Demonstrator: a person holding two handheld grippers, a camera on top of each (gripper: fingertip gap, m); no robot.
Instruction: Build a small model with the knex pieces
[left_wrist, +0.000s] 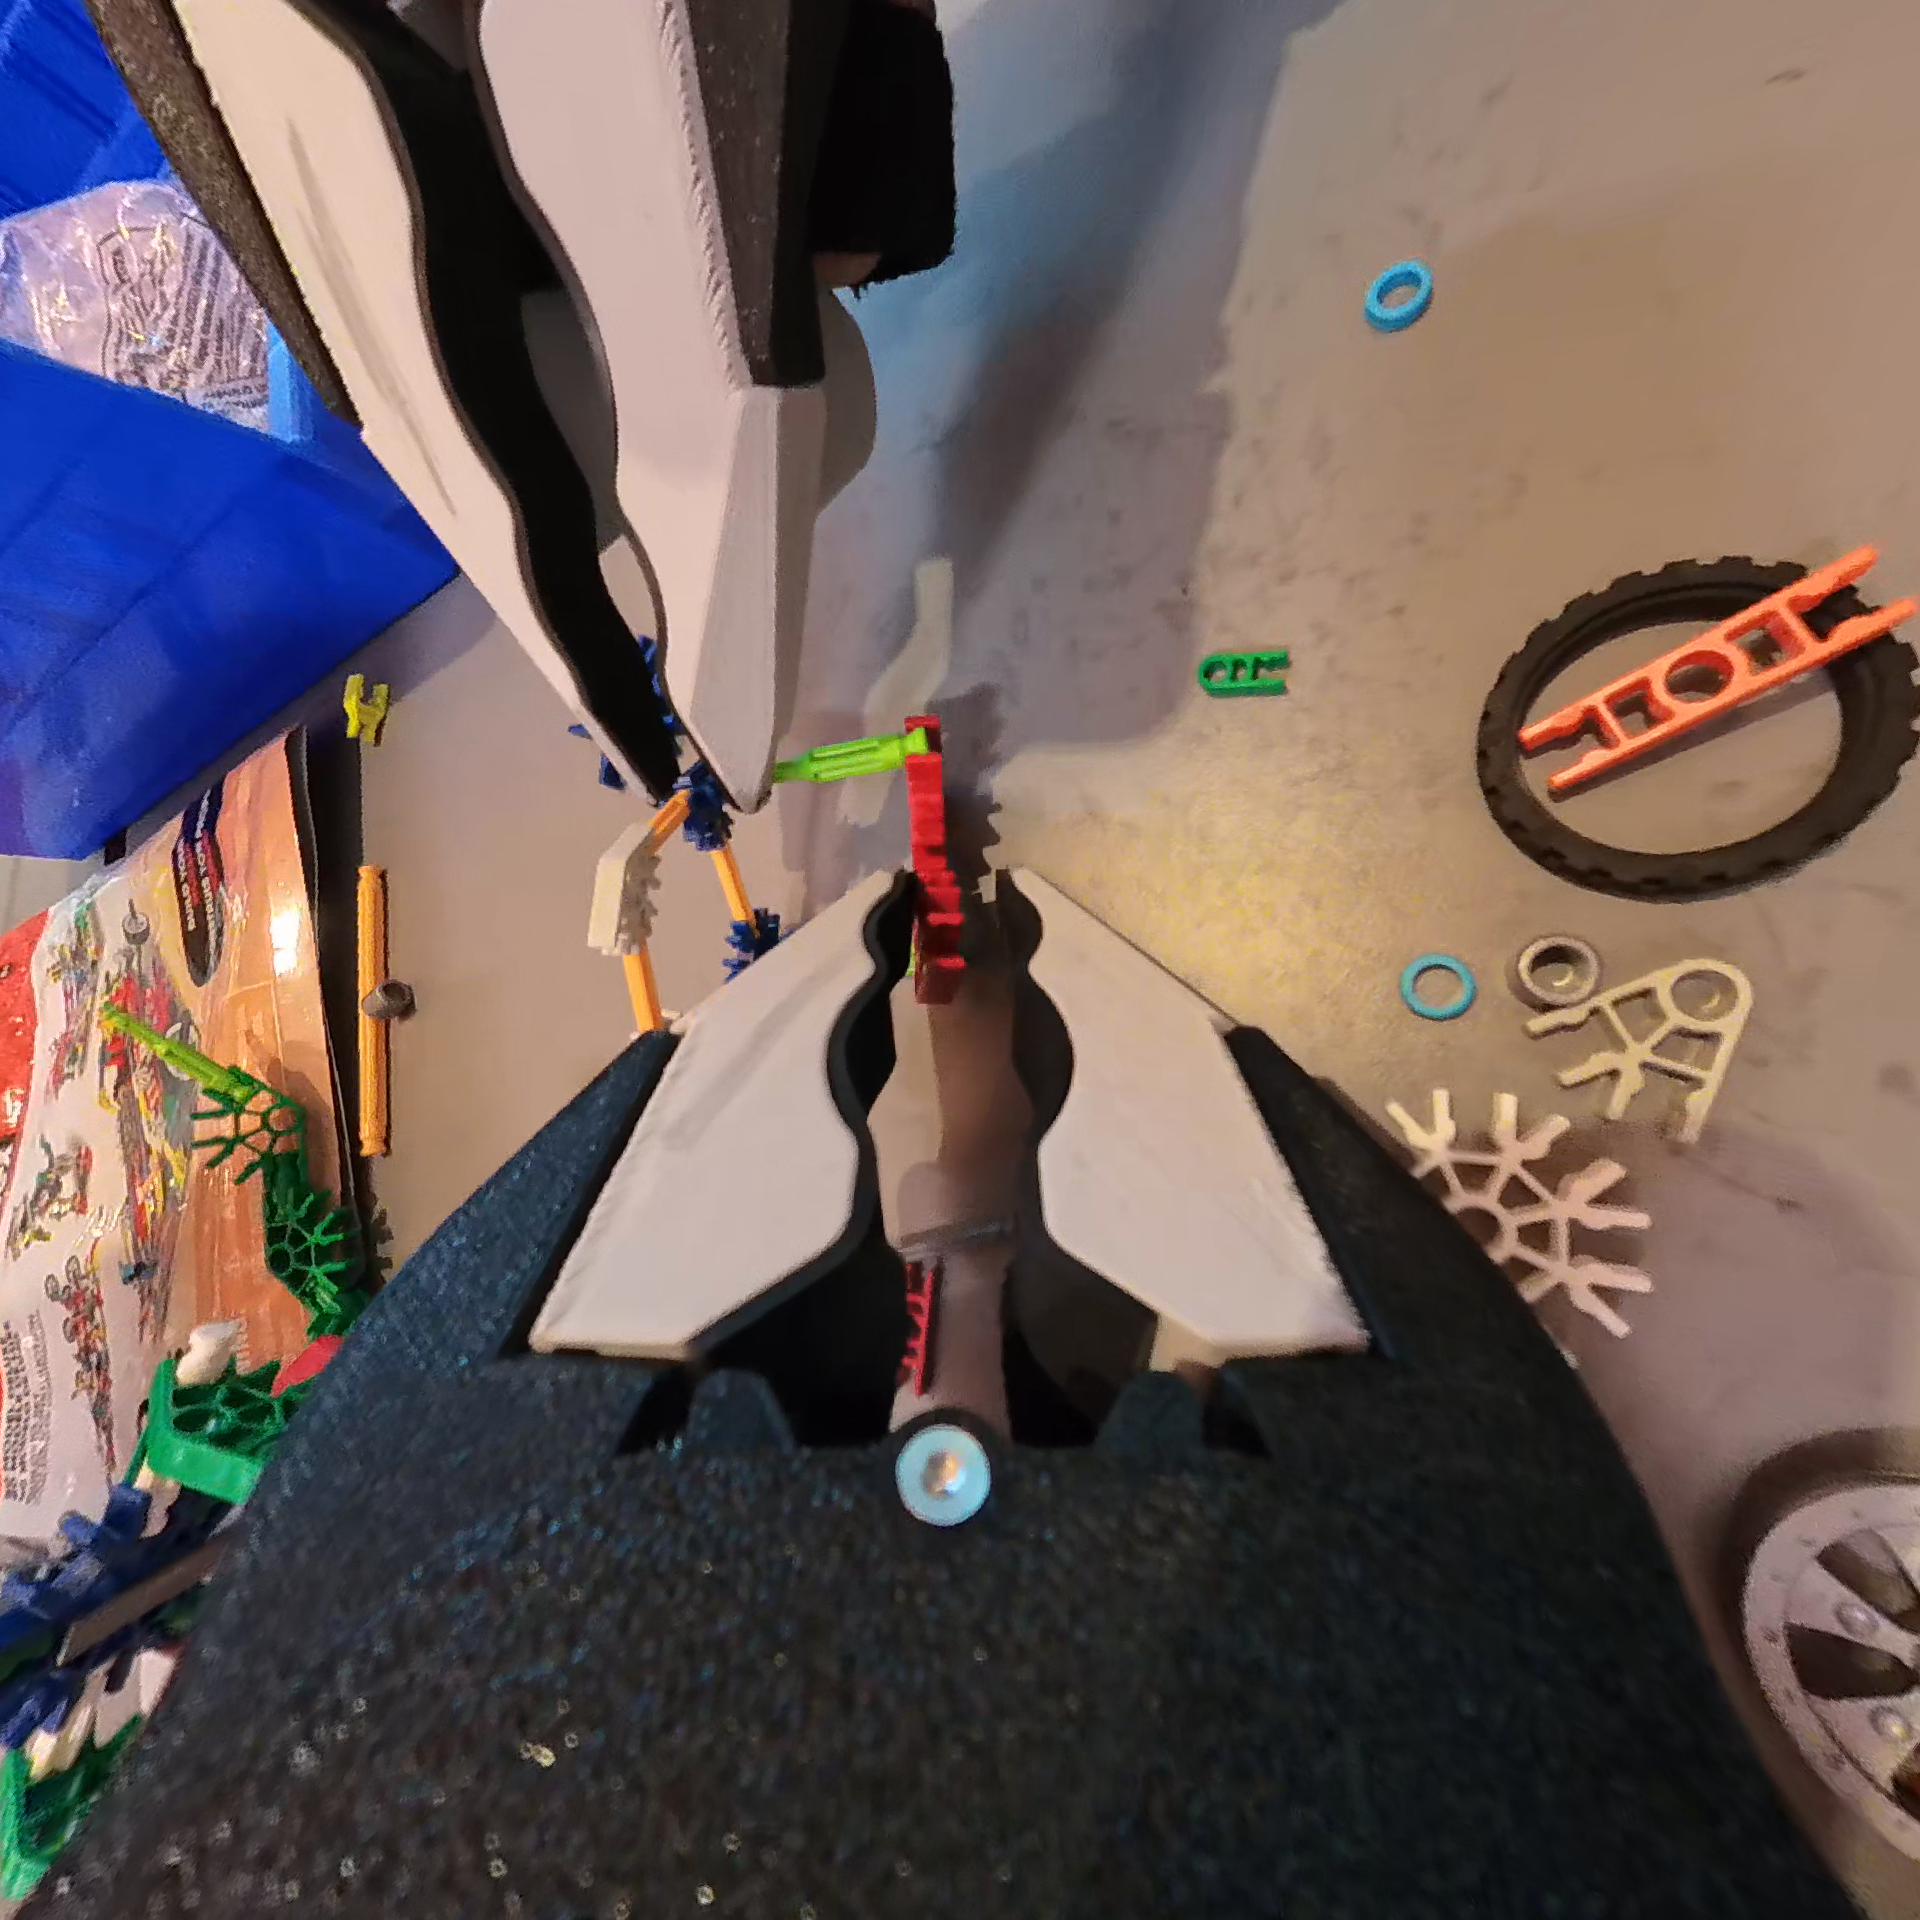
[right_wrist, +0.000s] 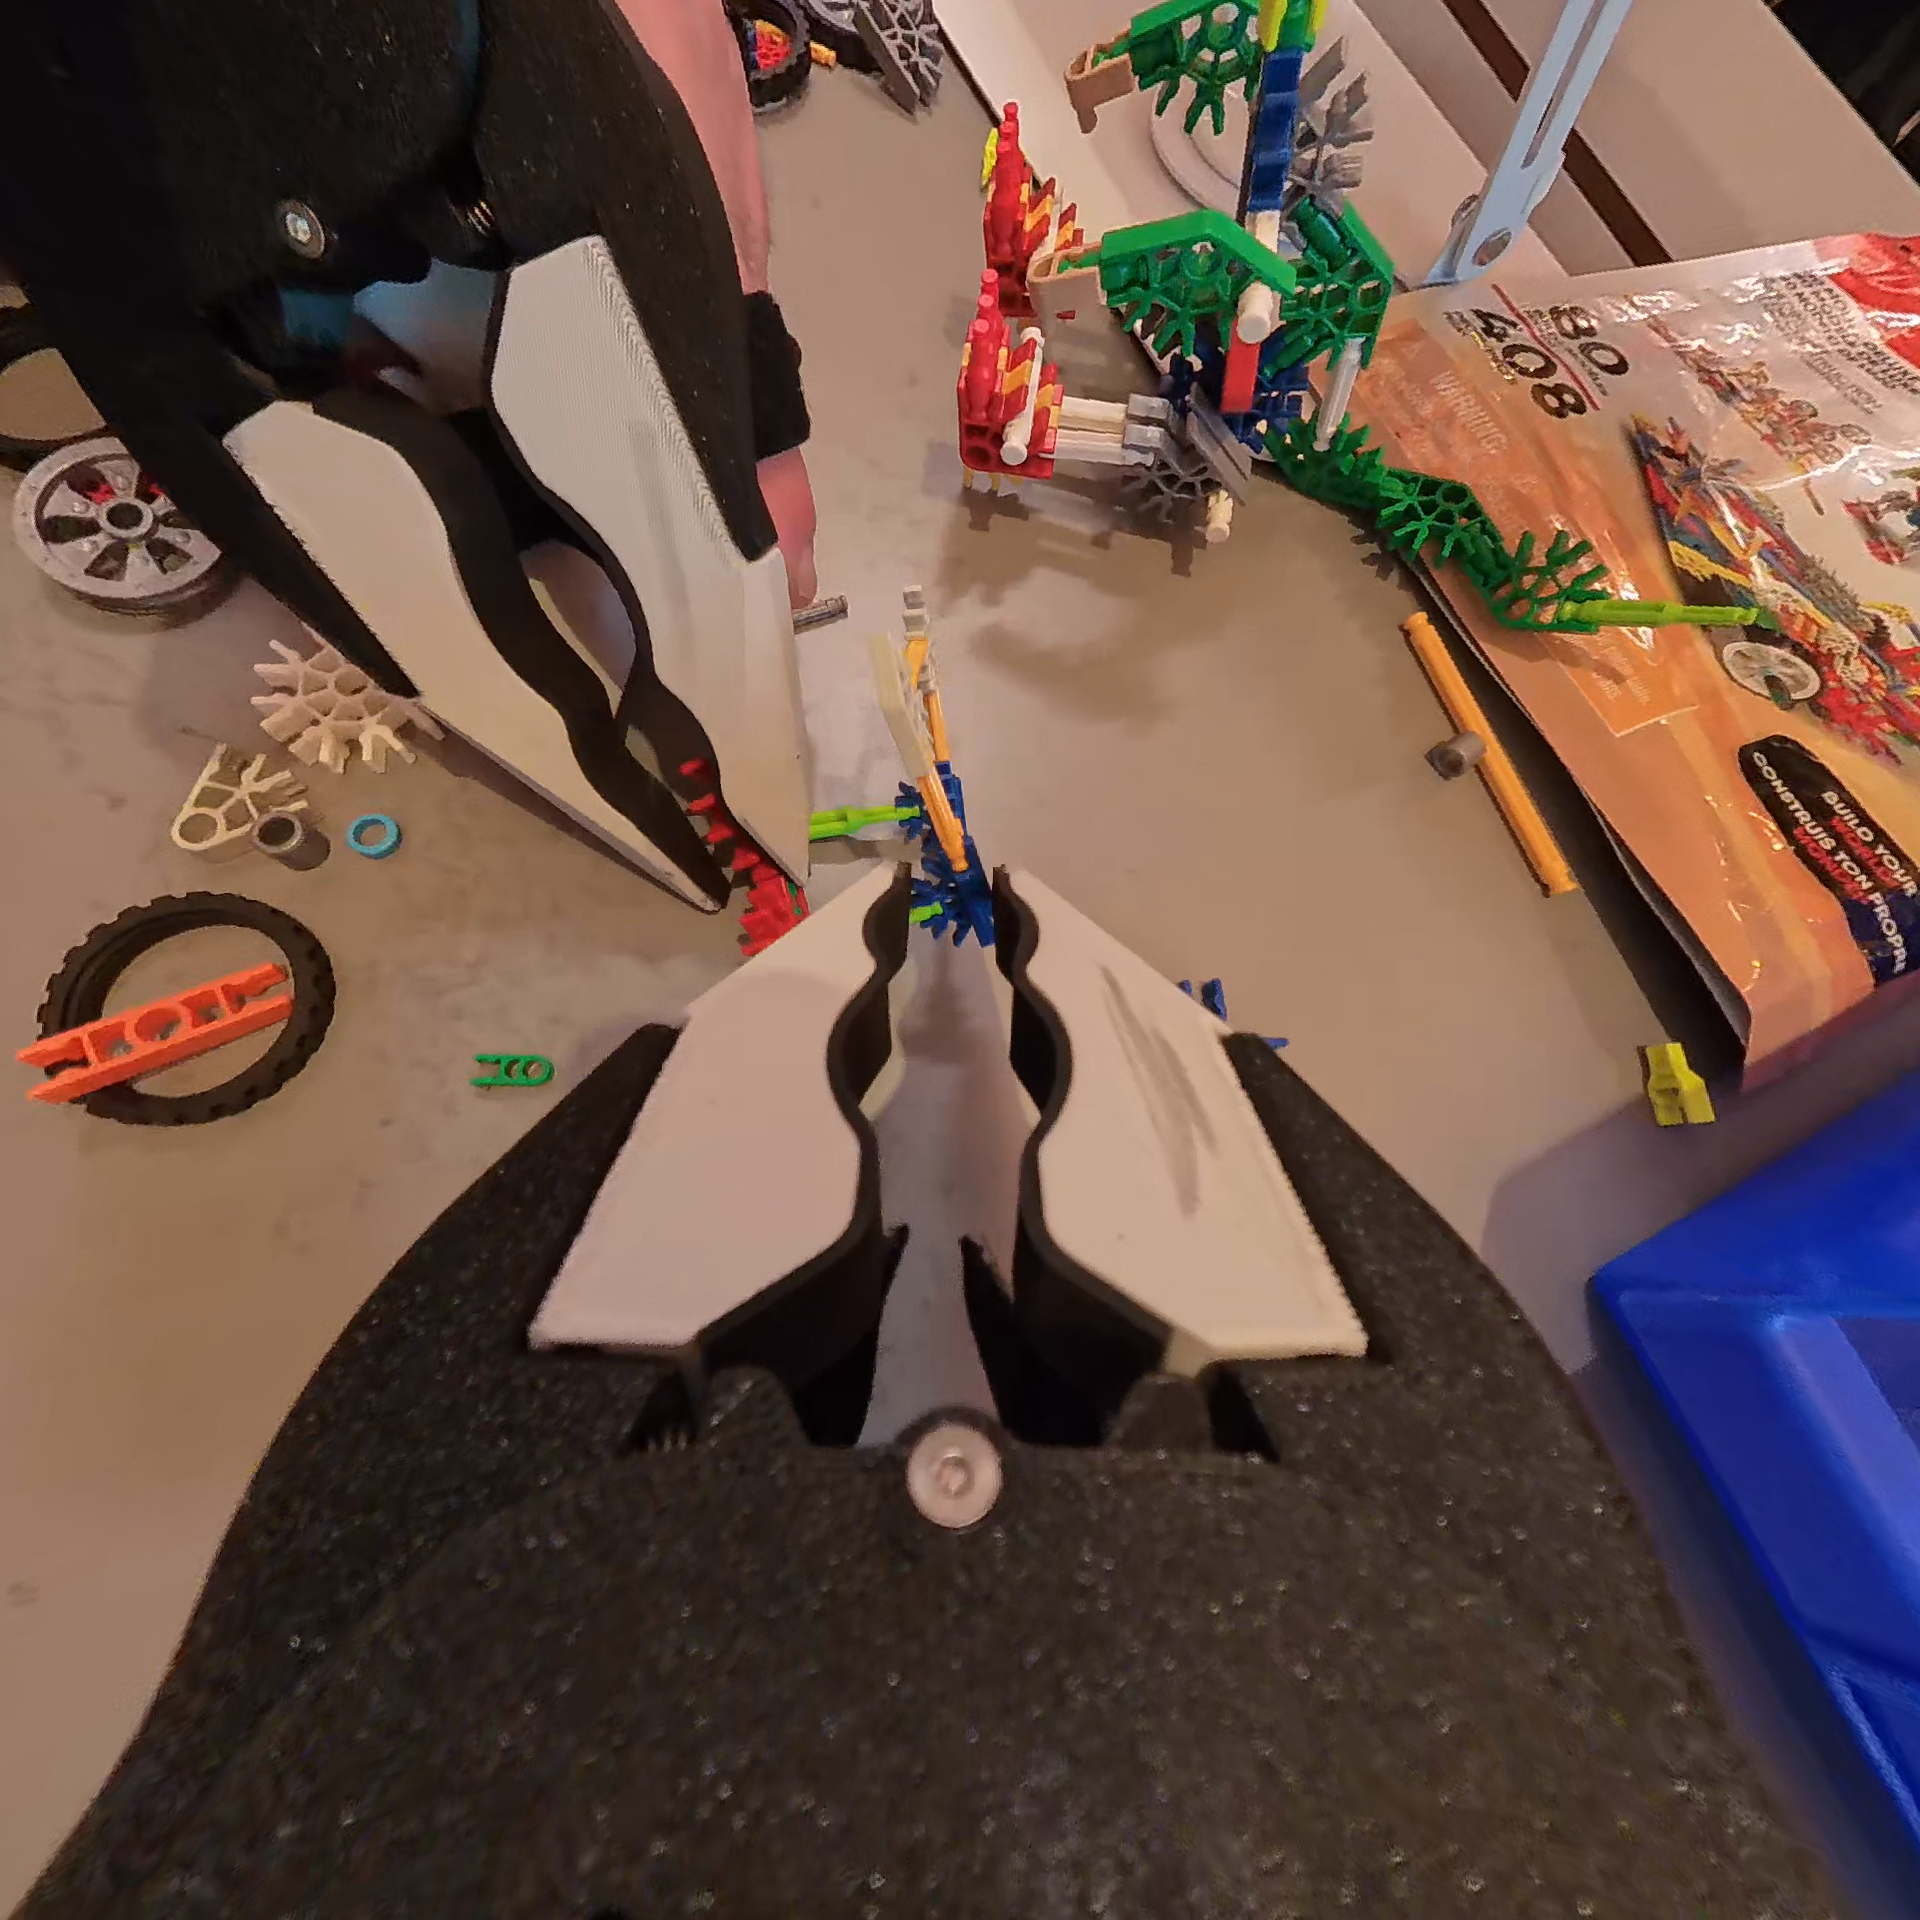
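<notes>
My left gripper (left_wrist: 951, 883) is shut on a red toothed connector (left_wrist: 932, 831) held on edge; it also shows at upper left in the right wrist view (right_wrist: 764, 883). My right gripper (right_wrist: 951, 883) is shut on a blue snowflake connector (right_wrist: 954, 896); in the left wrist view it comes down from the top (left_wrist: 704, 800). A light green rod (left_wrist: 852, 755) runs between the blue connector (left_wrist: 709, 808) and the red connector (right_wrist: 769, 904). Yellow-orange rods (right_wrist: 932, 727) and a white connector (left_wrist: 621, 888) hang on the blue one. All of it is just above the grey table (right_wrist: 1143, 935).
A black tyre (left_wrist: 1558, 852) with an orange connector (left_wrist: 1704, 675) on it, white connectors (left_wrist: 1527, 1216), blue rings (left_wrist: 1397, 296), a small green clip (left_wrist: 1244, 672) and a wheel (left_wrist: 1829, 1642) lie right. A blue bin (right_wrist: 1787, 1382), a bagged booklet (right_wrist: 1662, 582), a loose yellow rod (right_wrist: 1486, 748) and a built model (right_wrist: 1205, 312) stand around. Left tips to right tips: about 5 cm. Between my left fingertips and the small green clip (left_wrist: 1244, 672) there is roughly 5 cm. The right camera catches it too, in the right wrist view (right_wrist: 504, 1072).
</notes>
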